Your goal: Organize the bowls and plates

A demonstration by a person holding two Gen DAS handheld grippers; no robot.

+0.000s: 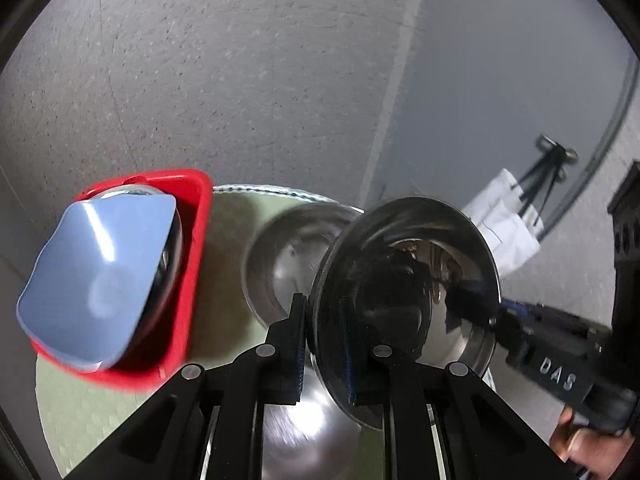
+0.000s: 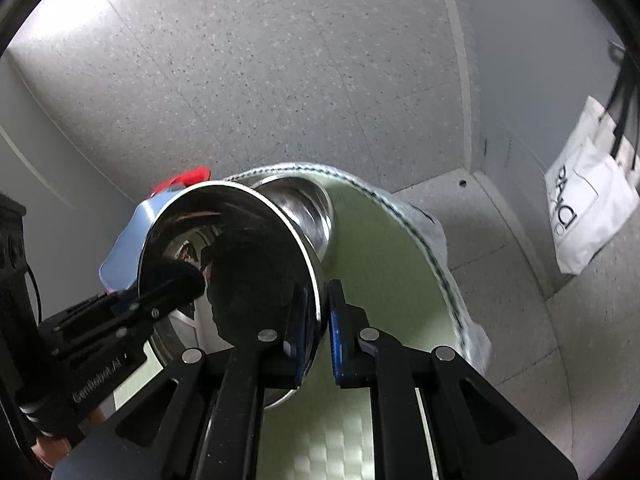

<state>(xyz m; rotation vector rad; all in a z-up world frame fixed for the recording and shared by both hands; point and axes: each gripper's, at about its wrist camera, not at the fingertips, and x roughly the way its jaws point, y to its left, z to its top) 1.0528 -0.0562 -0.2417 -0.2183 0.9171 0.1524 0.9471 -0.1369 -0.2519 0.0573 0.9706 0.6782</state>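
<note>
A shiny steel plate [image 1: 404, 280] is held on edge above the table, and it also shows in the right wrist view [image 2: 236, 264]. My left gripper [image 1: 324, 352] is shut on its near rim. My right gripper [image 2: 316, 328] straddles the opposite rim, with a small gap at its right pad. A steel bowl [image 1: 284, 256] stands on the table behind the plate, and it also shows in the right wrist view [image 2: 304, 208]. A red bin [image 1: 192, 272] at left holds a blue plate [image 1: 100, 280] leaning on edge with steel dishes behind it.
The round table has a pale green mat [image 2: 380, 280] with a white trimmed edge. Grey speckled floor lies beyond. A white tote bag [image 2: 588, 208] hangs at right by the wall. My right gripper's body [image 1: 560, 368] comes in from the right in the left wrist view.
</note>
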